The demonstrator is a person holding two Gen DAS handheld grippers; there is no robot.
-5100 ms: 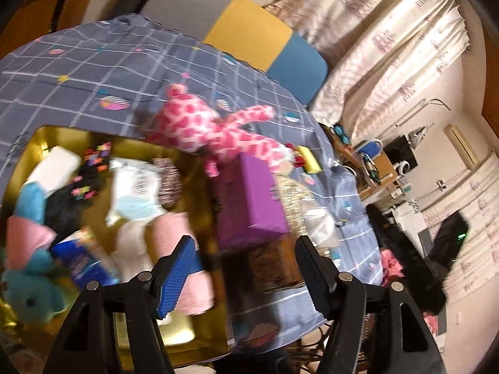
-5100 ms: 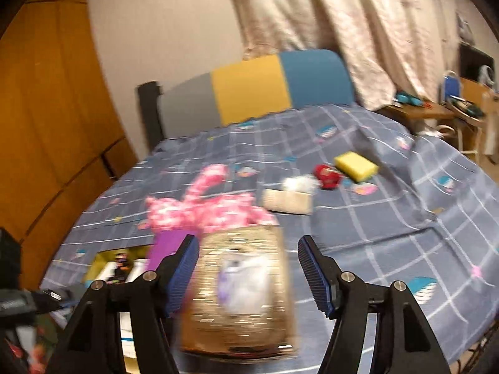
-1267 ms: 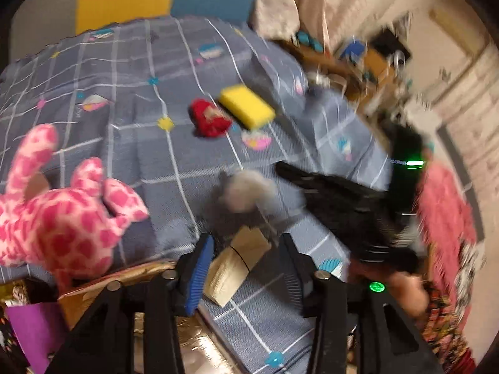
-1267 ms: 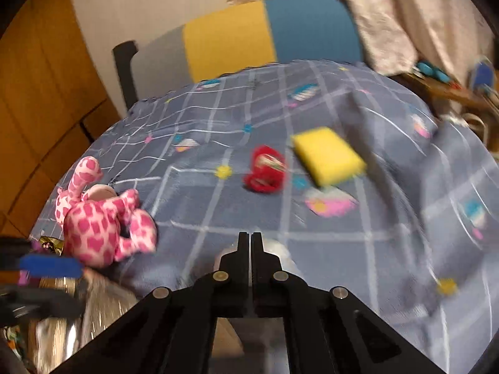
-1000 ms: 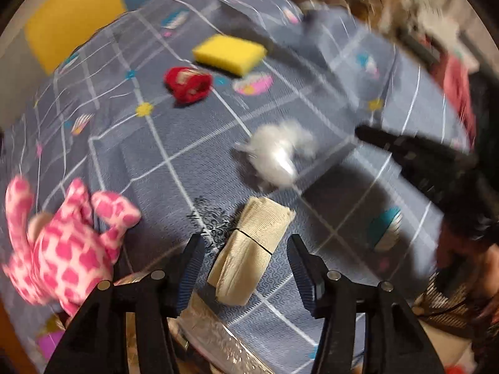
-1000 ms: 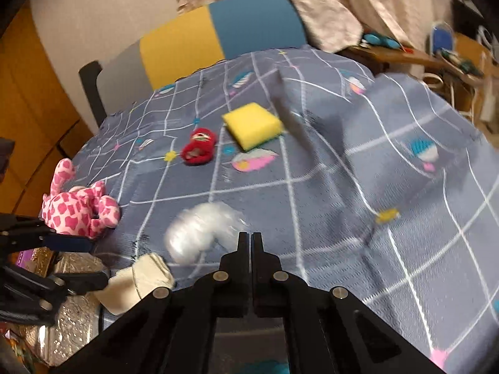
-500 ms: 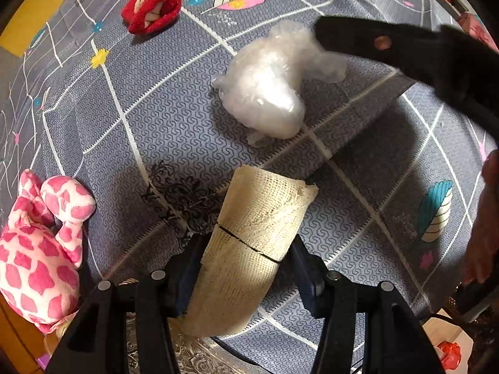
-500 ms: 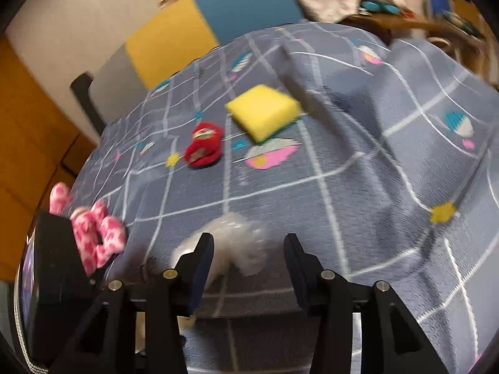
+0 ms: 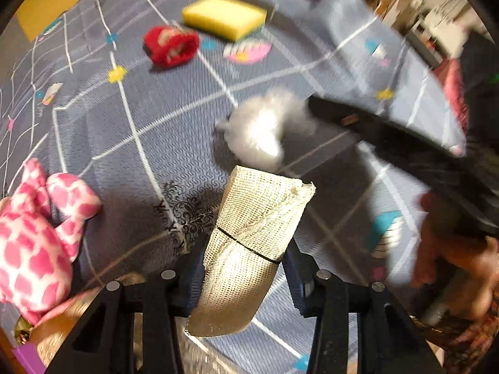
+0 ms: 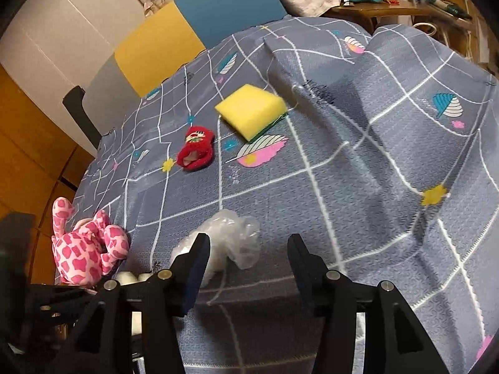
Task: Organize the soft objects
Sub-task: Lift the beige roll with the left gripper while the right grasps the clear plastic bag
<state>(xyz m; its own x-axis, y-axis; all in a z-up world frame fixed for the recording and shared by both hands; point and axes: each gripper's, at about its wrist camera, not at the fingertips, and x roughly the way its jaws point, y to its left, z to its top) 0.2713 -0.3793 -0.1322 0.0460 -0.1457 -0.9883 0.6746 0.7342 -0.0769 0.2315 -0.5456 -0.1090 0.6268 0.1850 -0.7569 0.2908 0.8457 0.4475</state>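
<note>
Pinching the beige mesh roll (image 9: 249,243) on the bedspread (image 9: 174,143), my left gripper (image 9: 243,268) has just been closing; its long axis runs away from me. Right gripper (image 10: 246,265) has just been opening, straddling the clear plastic bag (image 10: 230,237).

sponge (image 10: 251,109) — 1; red sock (image 10: 196,149) — 1; plush toy (image 10: 84,249) — 1; plastic wad (image 10: 230,237) — 1; mesh roll (image 9: 249,243) — 1
</note>
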